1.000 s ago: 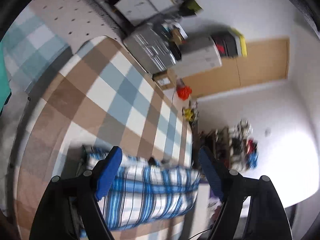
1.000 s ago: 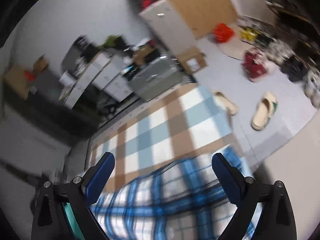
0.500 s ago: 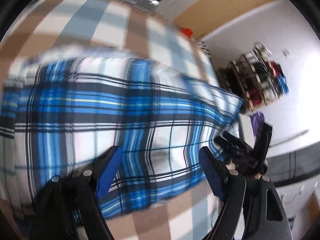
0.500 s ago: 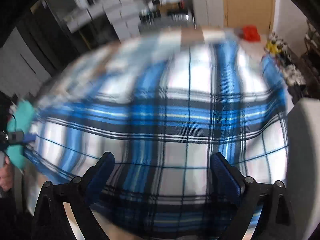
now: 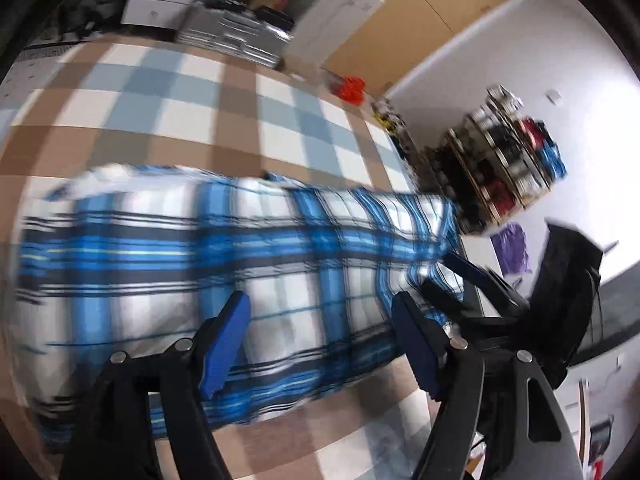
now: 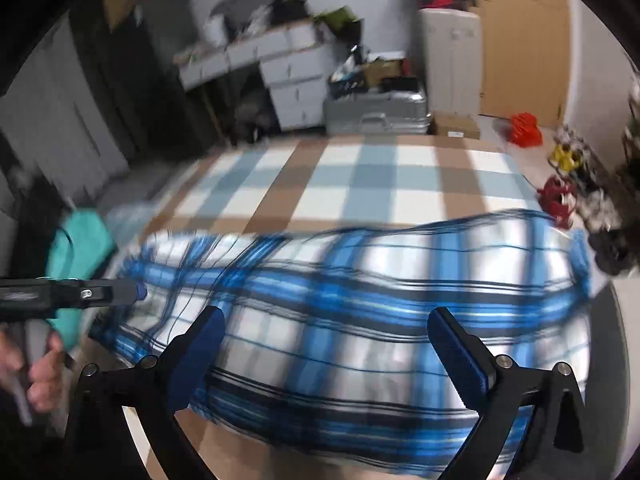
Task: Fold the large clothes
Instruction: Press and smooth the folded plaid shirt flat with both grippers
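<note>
Blue plaid shirt (image 5: pixel 240 264) lay folded across the near part of the checked bed (image 5: pixel 168 92). My left tool (image 5: pixel 320 328), empty, was closing above it; my right tool (image 6: pixel 324 344) hung spread. Next, I judged, came pinching an end for another fold.

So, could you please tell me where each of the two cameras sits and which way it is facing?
Left wrist: on the left gripper, angled down over the blue plaid garment on the checked mat; its jaws are closing, nothing pinched; the right gripper shows beside it.
Right wrist: on the right gripper, jaws apart, angled down at the garment; the left gripper and a hand show.
Shared: garment, mat, silver case, orange bag.
</note>
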The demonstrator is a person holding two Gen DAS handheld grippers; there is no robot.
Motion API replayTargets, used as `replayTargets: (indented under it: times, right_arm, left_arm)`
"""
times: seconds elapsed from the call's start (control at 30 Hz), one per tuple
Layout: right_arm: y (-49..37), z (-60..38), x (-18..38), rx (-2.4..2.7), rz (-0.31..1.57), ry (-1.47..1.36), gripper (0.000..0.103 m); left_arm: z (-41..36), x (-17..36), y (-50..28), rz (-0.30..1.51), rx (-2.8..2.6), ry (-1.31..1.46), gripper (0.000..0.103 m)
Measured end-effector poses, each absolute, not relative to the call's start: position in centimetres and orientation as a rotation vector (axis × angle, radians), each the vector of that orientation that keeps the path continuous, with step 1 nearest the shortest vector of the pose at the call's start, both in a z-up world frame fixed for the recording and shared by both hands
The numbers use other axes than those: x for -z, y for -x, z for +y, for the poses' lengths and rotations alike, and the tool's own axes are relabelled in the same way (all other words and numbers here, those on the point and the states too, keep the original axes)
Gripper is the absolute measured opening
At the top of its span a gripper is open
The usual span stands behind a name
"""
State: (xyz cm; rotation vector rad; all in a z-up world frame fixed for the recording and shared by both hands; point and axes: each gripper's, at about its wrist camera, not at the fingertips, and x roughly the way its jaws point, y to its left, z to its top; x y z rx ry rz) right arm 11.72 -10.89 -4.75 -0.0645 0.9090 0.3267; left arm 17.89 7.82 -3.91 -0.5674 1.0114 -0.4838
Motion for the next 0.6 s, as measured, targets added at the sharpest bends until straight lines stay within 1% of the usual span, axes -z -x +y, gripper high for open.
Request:
replayTargets:
  times: [0.1, 0.13, 0.17, 0.2, 0.27, 0.3, 0.37, 0.47, 0.57, 0.6]
  right_arm:
    - [-14.6, -8.5, 10.2, -0.289, 1.070, 0.127, 0.101]
    - [-15.4, -8.5, 12.3, -0.269, 1.140, 0.115, 0.101]
    - [-15.7, -9.0, 13.0, -0.271, 1.154, 0.094, 0.103]
    - [-15.7, -9.1, 13.1, -0.272, 1.123, 0.099, 0.103]
    - [-15.9, -9.2, 12.9, -0.279, 1.137, 0.107, 0.103]
    - [-16.0, -9.5, 12.6, -0.294, 1.147, 0.090, 0.103]
    - [-15.7, -11.4, 10.8, -0.295, 1.113, 0.035, 0.099]
    - [-13.4, -14.2, 8.5, -0.244, 1.034, -0.009, 0.100]
    - [-11.4, -17.4, 9.1, -0.110, 1.015, -0.051, 0.101]
    - [-10.9, -18.9, 10.1, -0.059, 1.031, -0.092, 0.101]
  left_arm:
    - [7.9, 7.3, -19.2, 1.077, 0.386, 0.557, 0.069]
    - [8.6, 8.3, -19.3, 1.087, 0.377, 0.596, 0.068]
    - [9.3, 9.2, -19.4, 1.088, 0.384, 0.649, 0.068]
    - [9.8, 9.5, -19.5, 1.084, 0.397, 0.670, 0.062]
    - [10.4, 9.2, -19.5, 1.082, 0.389, 0.654, 0.058]
    - [10.7, 9.0, -19.5, 1.093, 0.394, 0.654, 0.059]
    - [11.7, 8.0, -18.7, 1.087, 0.377, 0.678, 0.059]
    - [13.5, 6.9, -17.5, 1.041, 0.371, 0.673, 0.059]
    - [15.2, 8.6, -16.3, 1.047, 0.387, 0.695, 0.059]
    - [15.6, 9.4, -16.2, 1.052, 0.388, 0.711, 0.059]
